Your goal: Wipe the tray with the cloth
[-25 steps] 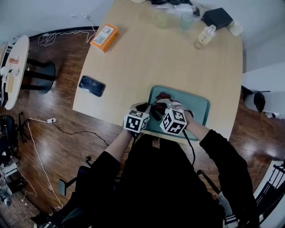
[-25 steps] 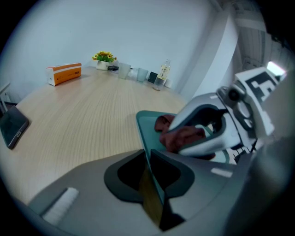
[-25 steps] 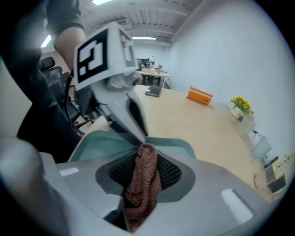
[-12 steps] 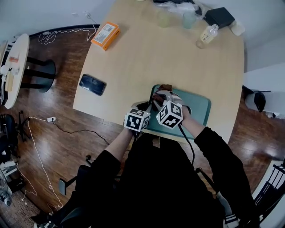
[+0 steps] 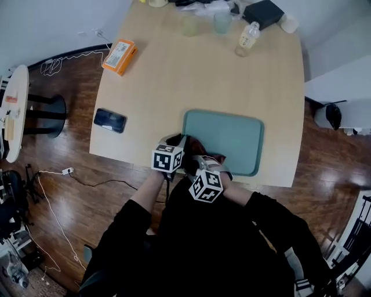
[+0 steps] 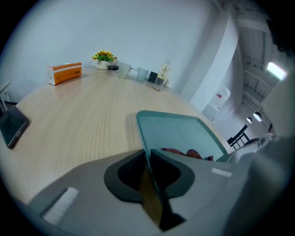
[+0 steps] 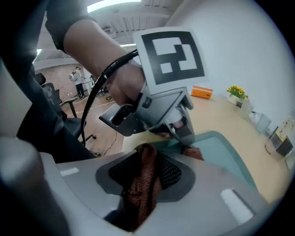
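The teal tray (image 5: 232, 136) lies near the table's front edge and shows in the left gripper view as the tray (image 6: 184, 133). My left gripper (image 5: 181, 142) is at its near left corner. There the left gripper (image 6: 150, 159) is shut on the thin rim. My right gripper (image 5: 200, 161) sits just right of it at the near edge. The right gripper (image 7: 145, 161) is shut on the dark red cloth (image 7: 143, 184). A bunch of the cloth (image 5: 194, 148) lies on the tray's near left corner, also seen as the cloth (image 6: 186, 152).
An orange box (image 5: 120, 56) and a black phone (image 5: 110, 120) lie on the table's left side. At the far edge stand a bottle (image 5: 248, 36), cups (image 5: 222, 22) and a black box (image 5: 264, 13). The table (image 5: 174, 81) ends just before my grippers.
My right gripper has drawn back with the cloth from the tray's far left part to its near left corner. The left gripper has kept its hold on the rim.
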The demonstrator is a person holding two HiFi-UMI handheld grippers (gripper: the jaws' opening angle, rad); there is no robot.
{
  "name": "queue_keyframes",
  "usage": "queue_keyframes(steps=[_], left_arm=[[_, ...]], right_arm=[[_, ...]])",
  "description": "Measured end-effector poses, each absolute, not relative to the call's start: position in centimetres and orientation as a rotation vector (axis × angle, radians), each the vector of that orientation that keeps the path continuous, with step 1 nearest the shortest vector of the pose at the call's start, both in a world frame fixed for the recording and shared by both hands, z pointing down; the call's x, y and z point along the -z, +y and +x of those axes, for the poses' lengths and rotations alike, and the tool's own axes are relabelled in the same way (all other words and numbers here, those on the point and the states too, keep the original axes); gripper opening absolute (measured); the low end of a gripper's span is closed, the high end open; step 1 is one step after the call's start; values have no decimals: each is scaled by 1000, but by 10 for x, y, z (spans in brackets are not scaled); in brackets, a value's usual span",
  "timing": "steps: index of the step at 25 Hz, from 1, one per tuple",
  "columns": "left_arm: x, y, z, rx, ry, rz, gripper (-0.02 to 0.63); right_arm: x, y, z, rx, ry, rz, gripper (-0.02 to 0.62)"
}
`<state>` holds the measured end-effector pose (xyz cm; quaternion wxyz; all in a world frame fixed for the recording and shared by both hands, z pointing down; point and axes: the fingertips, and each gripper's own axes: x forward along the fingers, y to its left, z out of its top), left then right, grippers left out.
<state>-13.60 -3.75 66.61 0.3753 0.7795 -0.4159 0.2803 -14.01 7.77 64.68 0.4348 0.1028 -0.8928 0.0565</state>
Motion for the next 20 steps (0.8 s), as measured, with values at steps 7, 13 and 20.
queue_keyframes(steps=[7,13,20], left_arm=[[-667,-38,-139,-733,-1079,2013,23],[-667,-38,-139,-734,-1072,2016,25],[-665,-35,-136,-735,-1062,2010,25]], right_arm=[[-647,75,-36,-264,-2140,478,115],[-650,73,92,-358,-1997,784,115],[-645,-17,127,-408,-1946,1016,115]])
